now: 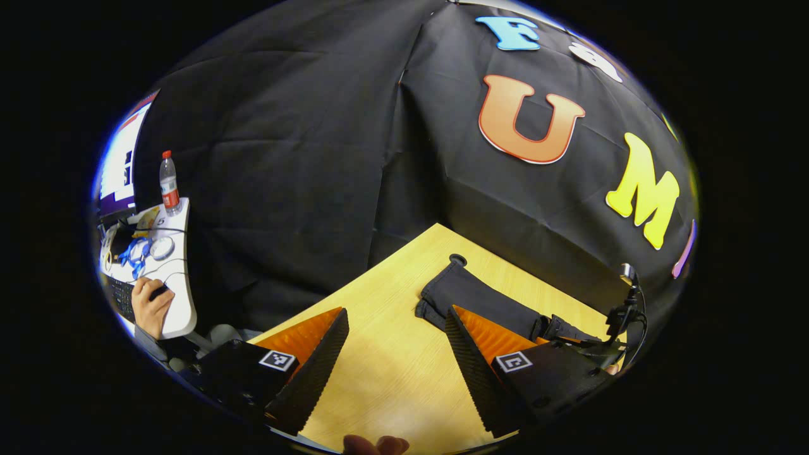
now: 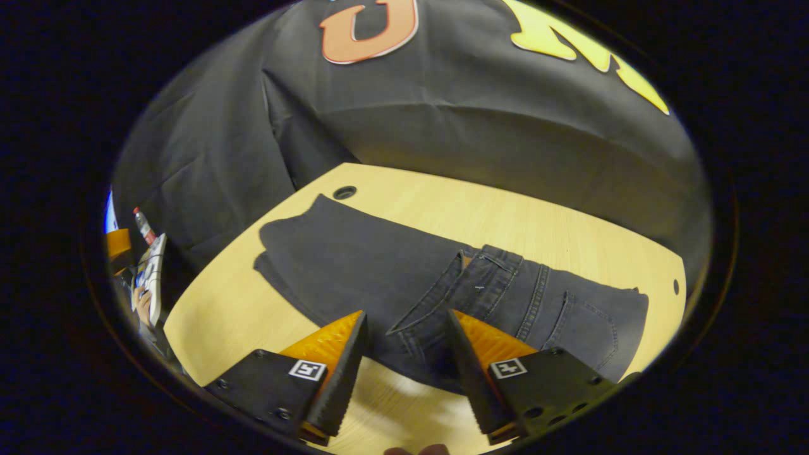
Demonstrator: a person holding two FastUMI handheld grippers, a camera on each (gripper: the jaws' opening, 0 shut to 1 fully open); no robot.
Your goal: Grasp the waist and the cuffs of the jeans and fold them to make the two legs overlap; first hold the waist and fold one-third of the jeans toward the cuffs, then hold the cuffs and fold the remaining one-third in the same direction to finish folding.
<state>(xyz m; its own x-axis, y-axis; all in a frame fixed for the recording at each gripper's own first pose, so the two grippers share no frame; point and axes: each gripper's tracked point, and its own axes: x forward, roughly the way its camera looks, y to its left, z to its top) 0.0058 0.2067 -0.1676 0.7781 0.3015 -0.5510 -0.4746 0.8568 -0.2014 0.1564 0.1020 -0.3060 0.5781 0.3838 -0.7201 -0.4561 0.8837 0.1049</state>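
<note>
We see the jeans (image 2: 436, 284) lying flat on the wooden table (image 2: 493, 208) in the right gripper view, dark grey denim, legs overlapped and running toward the far-left corner, where the cuffs (image 2: 284, 240) end just beside a round cable hole (image 2: 344, 192). The waist (image 2: 607, 322) with its pockets sits at the right end. The right gripper (image 2: 404, 373) hangs over the near edge of the jeans with its fingers apart, nothing between them; we can't tell if the tips touch the fabric. In the left gripper view, the left gripper (image 1: 395, 360) is over bare table (image 1: 385, 328), fingers spread wide and empty, and the cuff end of the jeans (image 1: 480, 297) lies beyond its right finger, near the same hole (image 1: 457, 260). A black cable mount (image 1: 626, 309) stands at the table's right edge there. Off to the left we see a white side desk (image 1: 180, 265) with a water bottle (image 1: 169, 183), a keyboard (image 1: 120, 297) and a person's hand (image 1: 150, 306) on a mouse. A fingertip (image 1: 376, 445) shows at the bottom edge.
</note>
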